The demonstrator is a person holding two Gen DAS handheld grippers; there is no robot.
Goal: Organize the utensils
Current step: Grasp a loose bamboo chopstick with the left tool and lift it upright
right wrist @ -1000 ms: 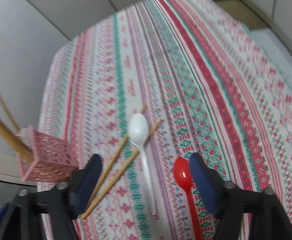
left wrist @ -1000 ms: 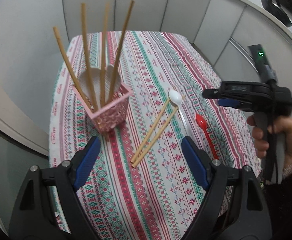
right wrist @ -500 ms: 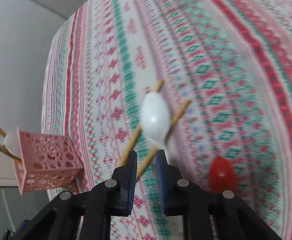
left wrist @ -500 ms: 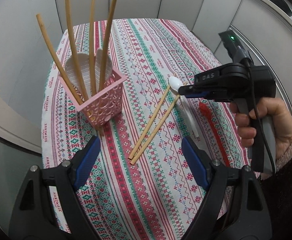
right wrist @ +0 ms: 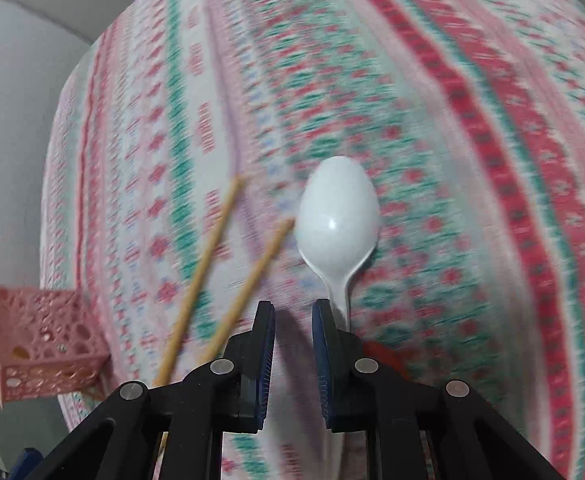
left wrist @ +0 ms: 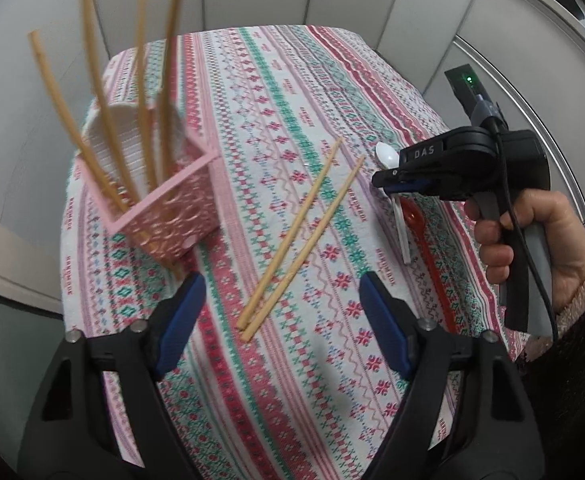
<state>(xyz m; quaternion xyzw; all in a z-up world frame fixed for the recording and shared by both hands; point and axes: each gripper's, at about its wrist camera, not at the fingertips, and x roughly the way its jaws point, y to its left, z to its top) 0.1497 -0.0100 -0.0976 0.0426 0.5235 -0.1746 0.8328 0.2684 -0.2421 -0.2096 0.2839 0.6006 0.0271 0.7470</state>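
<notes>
While the right gripper [right wrist: 292, 308] hangs low over the patterned tablecloth [left wrist: 292, 80], its jaws have just been closing and now stand narrow, with an empty gap between them. The white spoon [right wrist: 336, 216] lies bowl away from it – its handle runs just outside the gripper's right finger. Left of the spoon lie two loose chopsticks [left wrist: 304, 232]; beside its handle on the other side lies a red spoon [left wrist: 412, 216]. Farther left of the white spoon stands the pink basket [left wrist: 172, 216] – four chopsticks [left wrist: 92, 120] upright in it. The left gripper [left wrist: 280, 282], wide, has just been closing slightly, gripping nothing.
</notes>
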